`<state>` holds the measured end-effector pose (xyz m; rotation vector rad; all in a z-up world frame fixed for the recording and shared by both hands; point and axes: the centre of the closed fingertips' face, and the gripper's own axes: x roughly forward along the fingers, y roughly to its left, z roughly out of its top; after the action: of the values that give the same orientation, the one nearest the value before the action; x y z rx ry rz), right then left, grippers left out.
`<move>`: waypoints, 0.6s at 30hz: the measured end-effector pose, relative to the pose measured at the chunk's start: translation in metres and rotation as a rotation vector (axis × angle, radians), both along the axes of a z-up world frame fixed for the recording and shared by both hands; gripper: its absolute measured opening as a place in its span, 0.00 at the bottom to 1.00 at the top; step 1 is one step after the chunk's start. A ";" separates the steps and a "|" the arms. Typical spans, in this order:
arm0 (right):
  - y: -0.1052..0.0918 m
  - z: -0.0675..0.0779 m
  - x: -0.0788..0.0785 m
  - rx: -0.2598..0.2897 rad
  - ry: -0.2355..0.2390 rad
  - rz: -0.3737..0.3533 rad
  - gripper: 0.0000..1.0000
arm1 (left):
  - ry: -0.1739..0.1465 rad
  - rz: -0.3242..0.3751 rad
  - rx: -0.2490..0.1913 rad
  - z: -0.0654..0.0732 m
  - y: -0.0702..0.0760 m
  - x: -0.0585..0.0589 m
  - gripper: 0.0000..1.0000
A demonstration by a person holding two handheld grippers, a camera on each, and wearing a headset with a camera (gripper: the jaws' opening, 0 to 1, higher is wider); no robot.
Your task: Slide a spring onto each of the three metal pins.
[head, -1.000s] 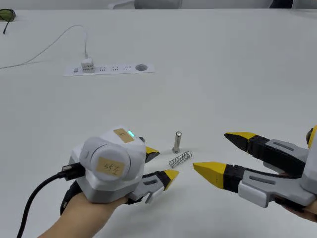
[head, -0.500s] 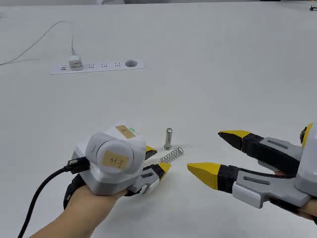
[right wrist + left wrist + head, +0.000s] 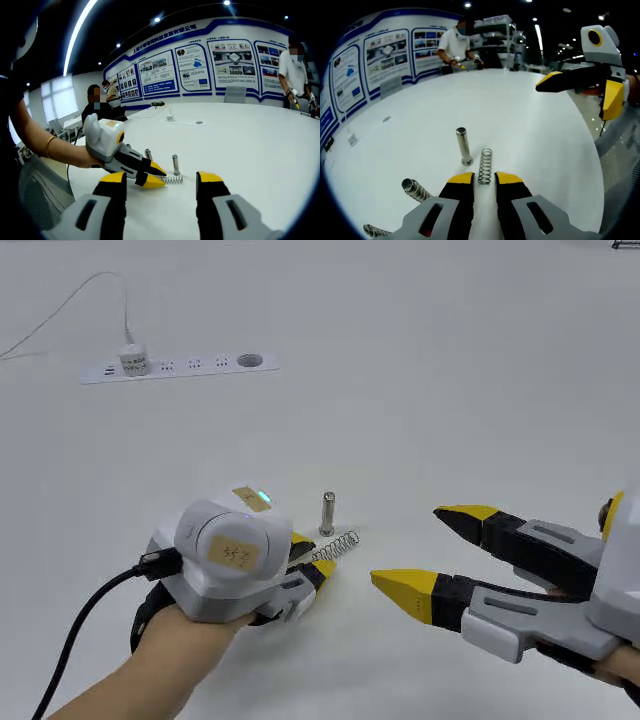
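Note:
A bare metal pin [image 3: 327, 513] stands upright on the white table [image 3: 430, 390]. Just in front of it lies a loose spring [image 3: 335, 547]. My left gripper [image 3: 312, 554] has its jaws nearly together, shut on the near end of that spring [image 3: 485, 166], with the pin [image 3: 463, 146] just left of it. Two more pins [image 3: 415, 189] wearing springs stand at the lower left of the left gripper view. My right gripper [image 3: 420, 550] hovers wide open to the right, empty, pointing at the spring [image 3: 173, 179] and the pin [image 3: 175, 164].
A white power strip [image 3: 180, 366] with a plug and cable lies at the far left of the table. A person [image 3: 455, 45] works at the table's far end. Other people [image 3: 97, 105] stand beyond the table edge.
The left gripper's jaws have narrowed from wide apart to close around the spring's near end. The right gripper stays open in about the same place. The head camera has shifted.

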<state>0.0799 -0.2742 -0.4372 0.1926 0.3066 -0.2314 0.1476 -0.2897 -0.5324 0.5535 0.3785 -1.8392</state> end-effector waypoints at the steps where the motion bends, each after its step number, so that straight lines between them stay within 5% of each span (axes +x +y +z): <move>1: 0.000 0.000 0.000 0.003 -0.002 -0.002 0.57 | -0.002 -0.002 0.000 0.000 -0.001 0.000 0.17; 18: -0.002 -0.003 0.000 0.020 -0.003 -0.027 0.56 | -0.007 -0.007 0.026 -0.006 -0.001 -0.001 0.11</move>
<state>0.0798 -0.2766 -0.4401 0.2165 0.3032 -0.2549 0.1466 -0.2908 -0.5383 0.5797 0.3966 -1.8404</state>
